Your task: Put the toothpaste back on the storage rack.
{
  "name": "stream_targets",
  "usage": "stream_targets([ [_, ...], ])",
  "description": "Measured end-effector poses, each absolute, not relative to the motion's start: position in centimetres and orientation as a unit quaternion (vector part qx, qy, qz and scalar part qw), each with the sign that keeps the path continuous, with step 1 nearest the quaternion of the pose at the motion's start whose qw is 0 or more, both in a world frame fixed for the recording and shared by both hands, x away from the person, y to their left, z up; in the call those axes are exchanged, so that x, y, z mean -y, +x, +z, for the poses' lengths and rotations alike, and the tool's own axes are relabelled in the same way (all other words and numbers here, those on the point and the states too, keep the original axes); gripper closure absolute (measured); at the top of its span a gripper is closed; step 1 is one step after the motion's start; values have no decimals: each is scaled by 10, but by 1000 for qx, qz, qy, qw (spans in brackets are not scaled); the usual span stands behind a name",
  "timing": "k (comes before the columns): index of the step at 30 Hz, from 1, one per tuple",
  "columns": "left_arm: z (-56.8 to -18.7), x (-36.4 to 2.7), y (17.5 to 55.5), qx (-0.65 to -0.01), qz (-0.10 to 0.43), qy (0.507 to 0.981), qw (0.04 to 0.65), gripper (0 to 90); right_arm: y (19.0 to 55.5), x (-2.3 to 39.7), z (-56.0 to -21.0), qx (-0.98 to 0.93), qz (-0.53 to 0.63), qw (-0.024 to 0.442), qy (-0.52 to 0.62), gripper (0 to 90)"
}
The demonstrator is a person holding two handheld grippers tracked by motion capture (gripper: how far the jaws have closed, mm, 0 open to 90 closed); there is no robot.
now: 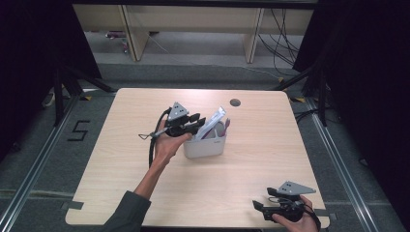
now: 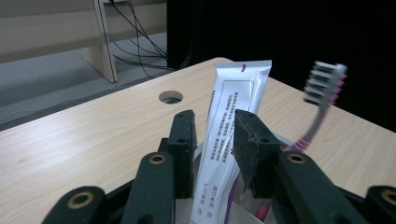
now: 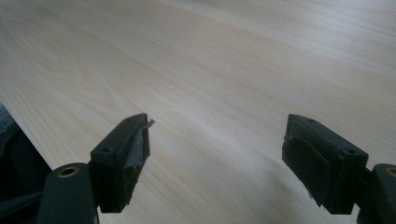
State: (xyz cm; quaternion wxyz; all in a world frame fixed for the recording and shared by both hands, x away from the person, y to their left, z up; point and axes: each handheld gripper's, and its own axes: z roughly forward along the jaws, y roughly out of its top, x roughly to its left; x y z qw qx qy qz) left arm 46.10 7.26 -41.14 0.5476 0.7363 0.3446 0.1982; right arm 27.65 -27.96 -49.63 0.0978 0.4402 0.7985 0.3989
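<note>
A white cup (image 1: 205, 147) stands mid-table with a white toothpaste tube (image 1: 214, 121) and a purple toothbrush (image 1: 226, 126) upright in it. My left gripper (image 1: 199, 121) hovers at the cup's left rim. In the left gripper view its jaws (image 2: 212, 123) flank the toothpaste tube (image 2: 229, 112); a sliver of table shows between the left jaw and the tube, so the pads do not press on it. The toothbrush (image 2: 322, 93) leans off to the right. My right gripper (image 1: 256, 207) rests near the table's front right edge, open with nothing between its jaws (image 3: 217, 135).
The light wooden table (image 1: 145, 159) has a round cable hole (image 1: 235, 102) behind the cup. Black curtains flank the table, and wooden furniture legs and cables lie on the floor beyond the far edge.
</note>
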Motion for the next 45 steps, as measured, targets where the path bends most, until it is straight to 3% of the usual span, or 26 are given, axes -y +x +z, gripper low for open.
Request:
stream_targets([
  [14, -405, -82, 454, -348, 189, 750, 529, 529, 277, 281, -496, -799, 401, 107, 435, 239],
  [36, -401, -98, 434, -351, 179, 751, 530, 462, 278, 282, -495, -803, 397, 114, 430, 239],
  [45, -402, -107, 424, -360, 179, 748, 528, 380, 277, 282, -496, -800, 400, 113, 433, 238],
])
